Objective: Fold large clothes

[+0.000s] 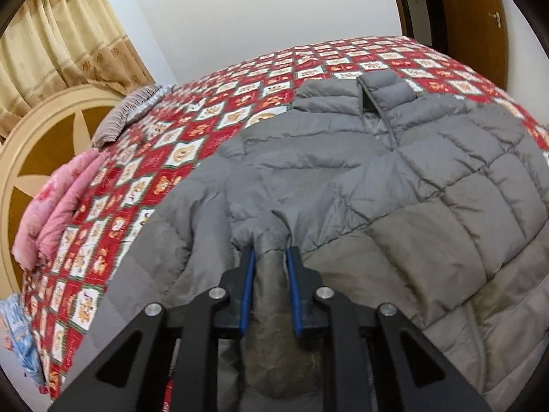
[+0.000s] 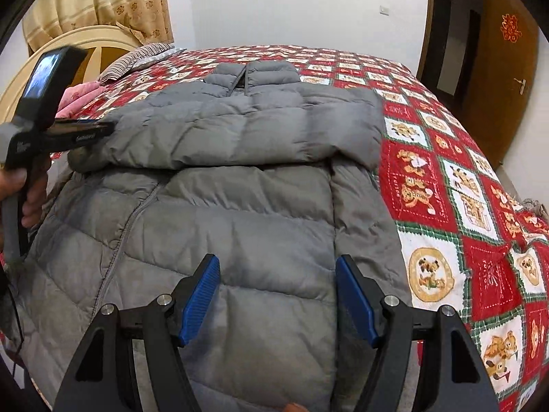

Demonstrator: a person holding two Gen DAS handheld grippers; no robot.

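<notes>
A grey quilted puffer jacket lies spread on the red patchwork bedspread, collar toward the far side. In the left wrist view my left gripper is shut on a raised ridge of the jacket's fabric near its left edge, the blue pads pinching the fold. In the right wrist view one sleeve lies folded across the jacket. My right gripper hovers open over the jacket's near right part, nothing between its pads. The left gripper, held by a hand, shows at the jacket's left edge.
The bedspread lies bare to the right of the jacket. Pink folded bedding and a striped pillow lie by the round headboard on the left. A wooden door stands open at the far right.
</notes>
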